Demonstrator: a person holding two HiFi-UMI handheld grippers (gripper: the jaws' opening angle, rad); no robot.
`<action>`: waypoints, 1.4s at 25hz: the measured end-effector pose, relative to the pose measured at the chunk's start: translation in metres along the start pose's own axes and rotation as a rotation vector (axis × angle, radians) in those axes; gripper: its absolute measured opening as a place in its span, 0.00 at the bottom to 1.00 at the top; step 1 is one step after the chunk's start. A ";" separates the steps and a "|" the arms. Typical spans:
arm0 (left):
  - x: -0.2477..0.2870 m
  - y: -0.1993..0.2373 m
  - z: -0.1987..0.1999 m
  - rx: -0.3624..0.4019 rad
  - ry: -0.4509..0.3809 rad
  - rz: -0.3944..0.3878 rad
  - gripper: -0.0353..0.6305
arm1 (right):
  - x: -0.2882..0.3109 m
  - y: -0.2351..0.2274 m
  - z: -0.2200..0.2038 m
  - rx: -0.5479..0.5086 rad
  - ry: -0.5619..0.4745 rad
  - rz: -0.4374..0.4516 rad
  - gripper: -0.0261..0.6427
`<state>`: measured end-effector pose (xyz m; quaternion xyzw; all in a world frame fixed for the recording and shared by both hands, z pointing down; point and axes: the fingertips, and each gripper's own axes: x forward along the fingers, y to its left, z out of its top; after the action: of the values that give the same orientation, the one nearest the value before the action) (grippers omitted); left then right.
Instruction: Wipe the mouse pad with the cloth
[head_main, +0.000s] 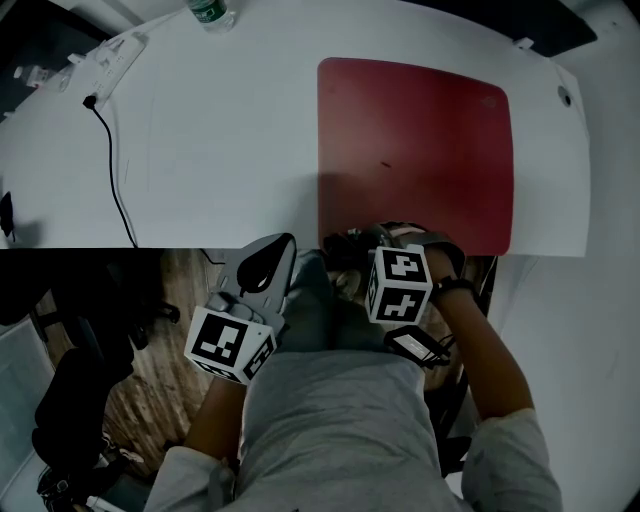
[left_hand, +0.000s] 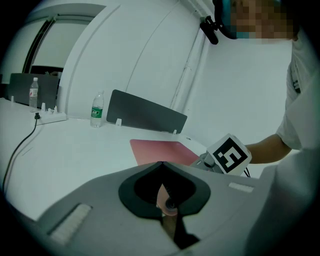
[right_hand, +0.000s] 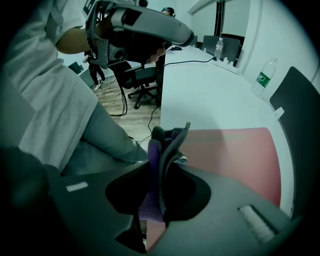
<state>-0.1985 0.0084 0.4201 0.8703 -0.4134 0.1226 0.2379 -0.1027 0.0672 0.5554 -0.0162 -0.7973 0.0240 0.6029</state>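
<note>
The red mouse pad (head_main: 415, 150) lies flat on the white table (head_main: 220, 150), right of the middle, and reaches the table's near edge. My right gripper (head_main: 362, 248) hovers at that near edge, at the pad's lower left corner, shut on a folded purple-grey cloth (right_hand: 169, 146) that sticks up from between its jaws. In the right gripper view the pad (right_hand: 232, 155) spreads just ahead of the cloth. My left gripper (head_main: 268, 262) hangs off the table's near edge, left of the right one, shut with nothing in it. In the left gripper view the pad (left_hand: 160, 151) lies ahead.
A water bottle (head_main: 210, 12) and a power strip (head_main: 112, 58) with a black cable (head_main: 115, 185) stand at the table's far left. A dark divider panel (left_hand: 146, 118) rises behind the pad. The person's lap (head_main: 330, 400) is below the grippers; an office chair (right_hand: 142, 77) stands beside the table.
</note>
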 end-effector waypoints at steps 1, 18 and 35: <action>-0.001 -0.003 -0.001 -0.001 -0.002 -0.001 0.08 | 0.000 0.003 -0.001 -0.001 0.002 -0.001 0.17; 0.046 0.013 0.026 -0.001 0.005 -0.120 0.08 | -0.078 -0.134 -0.051 0.112 0.075 -0.186 0.17; 0.099 0.002 0.065 -0.051 -0.037 0.049 0.08 | -0.105 -0.274 -0.128 0.006 0.114 -0.318 0.18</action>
<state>-0.1366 -0.0914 0.4059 0.8558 -0.4417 0.1018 0.2494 0.0498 -0.2102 0.5052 0.1104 -0.7543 -0.0704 0.6433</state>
